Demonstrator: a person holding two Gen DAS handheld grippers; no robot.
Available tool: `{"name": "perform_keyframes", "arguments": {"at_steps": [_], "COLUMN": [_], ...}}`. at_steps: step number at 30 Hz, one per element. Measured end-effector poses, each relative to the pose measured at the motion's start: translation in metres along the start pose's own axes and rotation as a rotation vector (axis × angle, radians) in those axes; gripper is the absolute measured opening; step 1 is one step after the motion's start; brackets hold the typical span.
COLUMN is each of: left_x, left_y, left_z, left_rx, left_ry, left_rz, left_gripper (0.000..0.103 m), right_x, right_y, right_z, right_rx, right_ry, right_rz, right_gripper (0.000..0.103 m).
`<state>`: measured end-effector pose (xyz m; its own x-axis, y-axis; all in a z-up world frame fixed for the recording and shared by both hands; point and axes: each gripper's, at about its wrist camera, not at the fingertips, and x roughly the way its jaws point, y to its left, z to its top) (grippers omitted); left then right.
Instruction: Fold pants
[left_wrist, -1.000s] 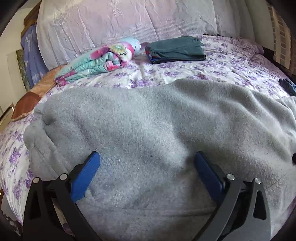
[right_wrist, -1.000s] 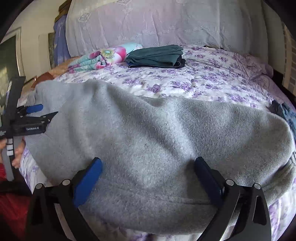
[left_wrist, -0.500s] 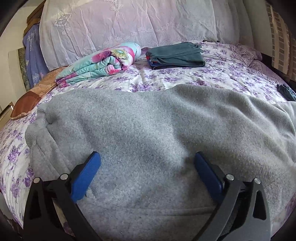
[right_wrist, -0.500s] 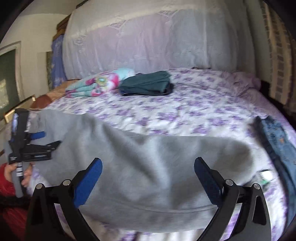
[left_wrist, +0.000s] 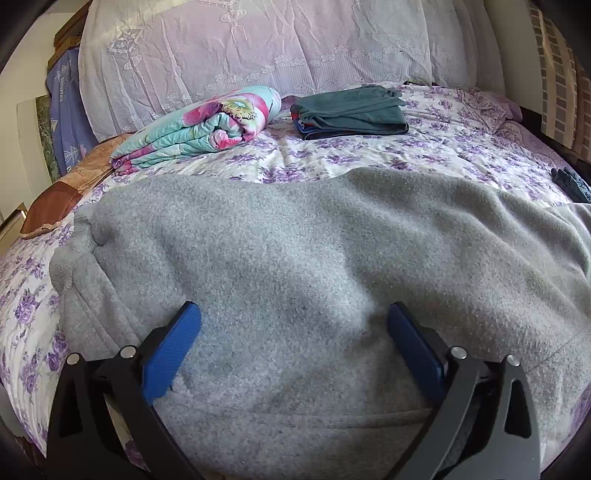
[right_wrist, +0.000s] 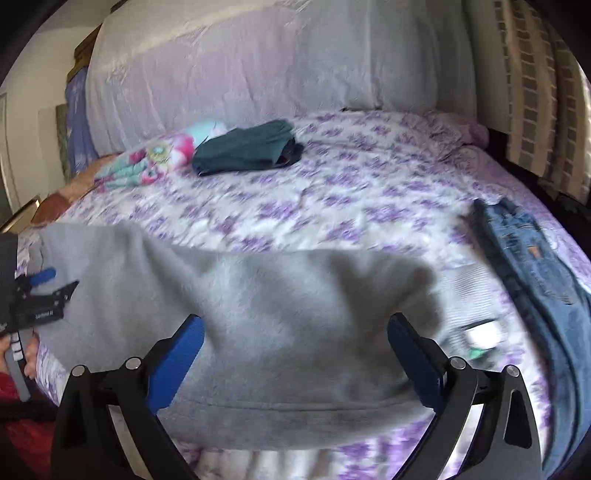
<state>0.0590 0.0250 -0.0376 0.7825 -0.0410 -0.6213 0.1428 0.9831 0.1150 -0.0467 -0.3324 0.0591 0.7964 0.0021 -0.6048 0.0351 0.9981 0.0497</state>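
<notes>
Grey pants (left_wrist: 295, 266) lie along the bed's (right_wrist: 332, 206) near edge for folding; left gripper (left_wrist: 293, 343) and right gripper (right_wrist: 295, 347) both gape wide, holding nothing.

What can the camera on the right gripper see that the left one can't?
Only the right view shows the jeans lying at the bed's right edge, the left gripper and the hand that holds it, by the grey pants' left end.

Only the left view shows the brown cushion clearly, and the pants' ribbed end close up.

Both show the grey pants spread across the floral sheet, the rolled quilt, the dark green pile, and each camera's own open blue fingers.
</notes>
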Motion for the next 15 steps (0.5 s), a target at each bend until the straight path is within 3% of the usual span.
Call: {"name": "perform_keyframes", "arguments": {"at_steps": [4, 8, 11, 15], "left_x": [0.0, 0.0, 0.0, 0.0], "left_y": [0.0, -0.001, 0.0, 0.0], "left_z": [0.0, 0.0, 0.0, -0.001], "left_rx": [0.001, 0.001, 0.0, 0.0], "left_ry": [0.0, 0.0, 0.0, -0.001], "left_rz": [0.0, 0.0, 0.0, 0.001], "left_gripper": [0.098, 0.098, 0.098, 0.098], "right_x": [0.02, 0.027, 0.009, -0.027], "right_y": [-0.019, 0.015, 0.013, -0.021], "right_z": [-0.012, -0.02, -0.012, 0.007], "right_rx": [-0.02, -0.234, -0.215, -0.051], "right_ry": [0.081, 0.076, 0.04, 0.017], "right_rz": [-0.039, -0.178, -0.112, 0.019], "right_gripper": [0.1, 0.1, 0.1, 0.1]}}
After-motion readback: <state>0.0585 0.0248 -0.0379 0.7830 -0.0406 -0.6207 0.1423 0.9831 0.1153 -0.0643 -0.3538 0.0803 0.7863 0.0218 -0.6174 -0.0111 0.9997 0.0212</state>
